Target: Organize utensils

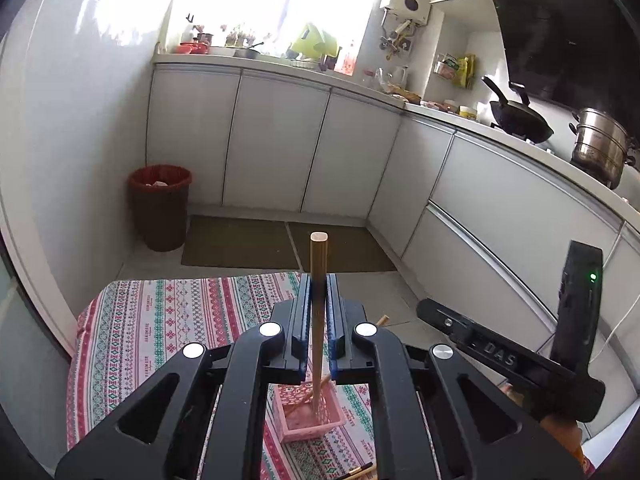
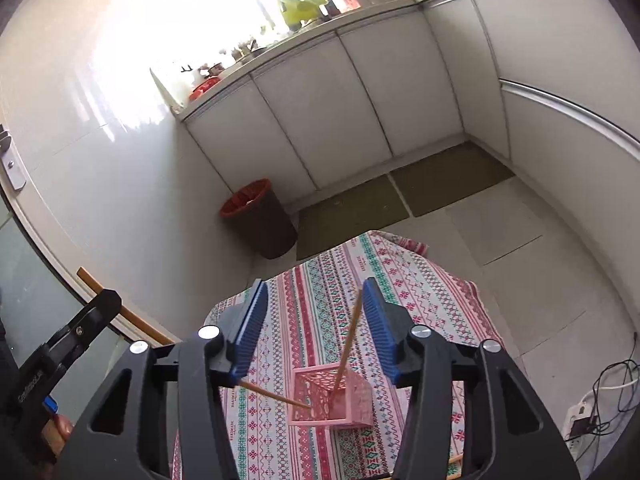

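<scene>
Honestly, the left gripper (image 1: 319,312) is clenching a chopstick (image 1: 319,280) upright over the pink basket (image 1: 312,412) while the right gripper (image 2: 314,320) is hanging released, so a tilted drop is risking tipping that light basket.

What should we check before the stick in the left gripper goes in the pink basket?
1. Left gripper shut on the chopstick: ok.
2. Right gripper open, pads off the chopstick leaning in the pink basket: ok.
3. Basket upright on the patterned cloth: ok.
4. Room in the basket: ok, only two chopsticks show inside.
5. Held chopstick's lower tip over the opening: cannot tell.
6. Loose chopsticks left on the cloth: not ok.
</scene>
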### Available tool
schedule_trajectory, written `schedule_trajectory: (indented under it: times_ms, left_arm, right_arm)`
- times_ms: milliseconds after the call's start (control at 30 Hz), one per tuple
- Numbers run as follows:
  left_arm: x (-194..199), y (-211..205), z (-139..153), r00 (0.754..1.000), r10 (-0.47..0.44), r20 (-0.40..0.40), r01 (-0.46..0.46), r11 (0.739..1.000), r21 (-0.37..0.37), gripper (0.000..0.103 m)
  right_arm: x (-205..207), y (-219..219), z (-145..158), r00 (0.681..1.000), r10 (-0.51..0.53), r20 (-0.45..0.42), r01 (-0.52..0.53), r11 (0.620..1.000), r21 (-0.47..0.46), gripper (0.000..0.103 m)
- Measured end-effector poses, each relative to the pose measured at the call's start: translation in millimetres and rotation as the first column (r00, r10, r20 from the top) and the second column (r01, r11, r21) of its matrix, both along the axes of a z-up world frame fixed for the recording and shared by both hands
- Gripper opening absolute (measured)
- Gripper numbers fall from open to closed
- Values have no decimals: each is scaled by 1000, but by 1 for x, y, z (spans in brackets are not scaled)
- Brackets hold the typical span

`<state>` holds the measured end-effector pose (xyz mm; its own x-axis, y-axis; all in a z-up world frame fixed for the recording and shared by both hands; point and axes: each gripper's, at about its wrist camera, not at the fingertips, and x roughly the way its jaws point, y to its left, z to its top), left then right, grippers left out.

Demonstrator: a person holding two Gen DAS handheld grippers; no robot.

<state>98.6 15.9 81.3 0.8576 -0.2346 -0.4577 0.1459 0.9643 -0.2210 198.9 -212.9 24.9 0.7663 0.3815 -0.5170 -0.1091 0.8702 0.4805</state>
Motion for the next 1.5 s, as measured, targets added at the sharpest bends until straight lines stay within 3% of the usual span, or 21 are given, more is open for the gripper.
schedule_trajectory:
  times_ms: [167,200,267,400,467,500,667,767,833,967,1033,1100,1267,1333,1433,1500]
  left_arm:
    - [9,-8,-24,1000,-2,-10,2,1000,9,10]
    - [11,-9,-28,1000,-6,-20,7,1000,17,15]
    - [11,-7,-33,999,16,-34,-15,1000,22,48]
    - [-2,2,-21,999,42,2,-42,999,0,59]
    - [-11,2,-12,998,49,38,-48,999,-8,74]
    - [-17,1,-9,998,44,54,-43,999,-8,76]
    - [-35,-20,0,996,14,89,-21,997,80,89]
    - [-41,-31,-1,996,0,88,-11,992,124,95]
    - [-40,-38,-4,998,-5,59,-5,985,172,96]
    - [-25,-63,-30,991,-89,-104,115,956,268,96]
    - [-17,-85,-55,960,-155,-232,226,918,326,96]
    - [-10,-113,-87,913,-200,-357,338,861,381,96]
    - [-3,-167,-159,801,-264,-538,514,765,389,95]
    - [0,-181,-184,767,-264,-585,555,731,397,93]
    - [9,-197,-218,698,-270,-663,620,690,372,73]
    - [15,-205,-237,666,-261,-699,645,673,363,60]
  right_arm:
    - [-7,-10,-4,1000,-16,-20,16,1000,-9,61]
    - [-8,-13,-6,999,-23,-25,23,1000,-6,63]
    - [-12,-16,-7,999,-33,-29,33,999,-16,64]
    - [-22,-21,-4,999,-49,-20,49,998,-42,67]
    - [-28,-24,-1,998,-69,-8,69,996,-55,74]
    - [-32,-26,1,996,-84,2,84,995,-62,77]
    - [-54,-33,10,985,-160,67,168,974,-151,90]
    - [-65,-40,13,972,-220,86,234,945,-228,96]
    - [-74,-49,15,951,-290,104,308,902,-302,96]
    - [-93,-77,11,895,-428,124,440,802,-405,96]
    - [-101,-94,5,883,-460,94,455,791,-409,96]
    - [-107,-110,-3,876,-481,43,457,797,-394,96]
    - [-113,-138,-28,877,-466,-122,406,852,-331,96]
    - [-111,-145,-36,877,-449,-170,387,871,-303,96]
    - [-110,-145,-39,872,-450,-192,387,874,-293,96]
    - [-109,-148,-44,866,-449,-219,384,878,-285,96]
